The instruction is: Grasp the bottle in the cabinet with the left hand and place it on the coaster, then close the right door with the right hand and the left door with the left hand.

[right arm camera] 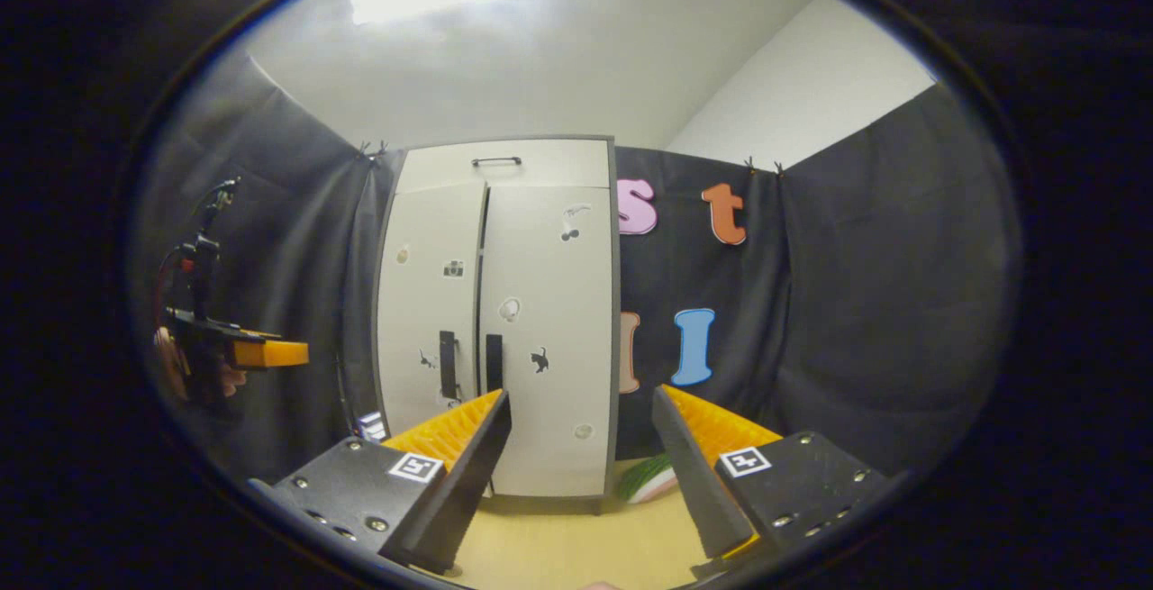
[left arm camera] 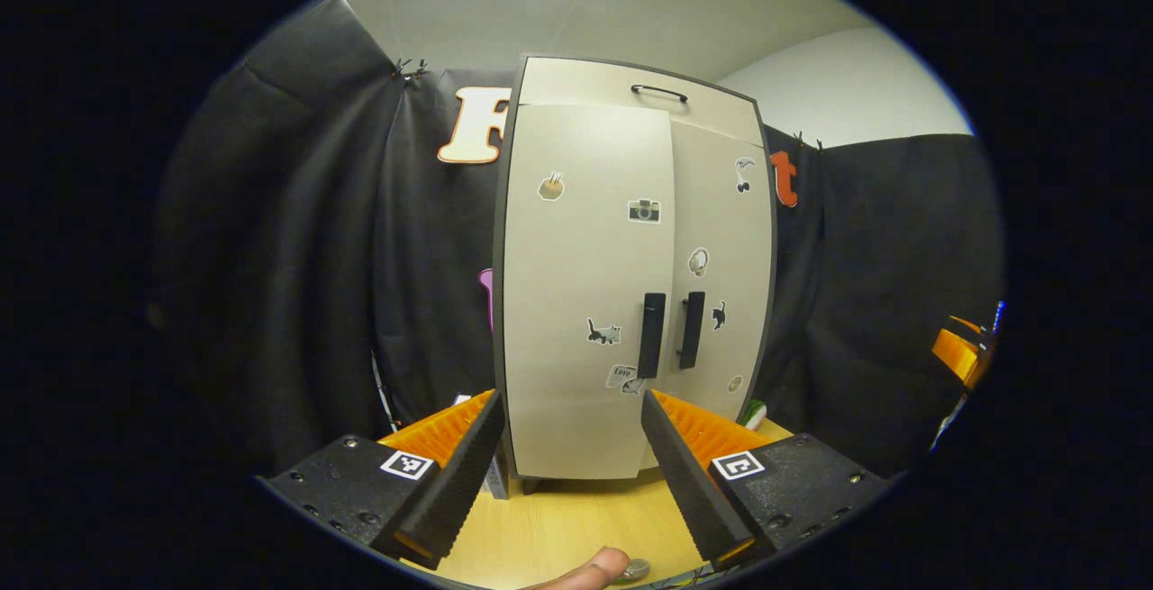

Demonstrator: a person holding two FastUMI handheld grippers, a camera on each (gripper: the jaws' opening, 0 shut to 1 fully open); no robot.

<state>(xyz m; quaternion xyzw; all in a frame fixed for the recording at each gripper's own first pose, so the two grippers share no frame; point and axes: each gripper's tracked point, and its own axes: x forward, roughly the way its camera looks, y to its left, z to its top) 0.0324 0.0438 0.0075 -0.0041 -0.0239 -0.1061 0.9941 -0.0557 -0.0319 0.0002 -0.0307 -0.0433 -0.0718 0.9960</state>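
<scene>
Nearest my lens in the left gripper view, a fingertip (left arm camera: 590, 567) pokes in at the bottom edge beside a small round object I cannot identify. Just above it the left gripper (left arm camera: 573, 468) holds its fingers spread wide with nothing between them, hovering over the pale wooden tabletop (left arm camera: 576, 518). Through that gap, in the centre of the frame, I see the cabinet (left arm camera: 630, 284) standing upright on the tabletop with the left door (left arm camera: 581, 302) and the right door (left arm camera: 725, 275) both shut, their two dark handles side by side near the middle seam. Small stickers dot both doors, and a drawer with a thin handle runs across the top. I cannot see the bottle or the coaster from here.

In the right gripper view, the right gripper (right arm camera: 581, 473) also has its fingers wide apart and empty at the bottom of the frame. The cabinet sits centre-left, closed. At its lower right, on the tabletop, lies a green and white object (right arm camera: 650, 480) I cannot make out. At far left, the left gripper hangs in the air, held by a hand.
</scene>
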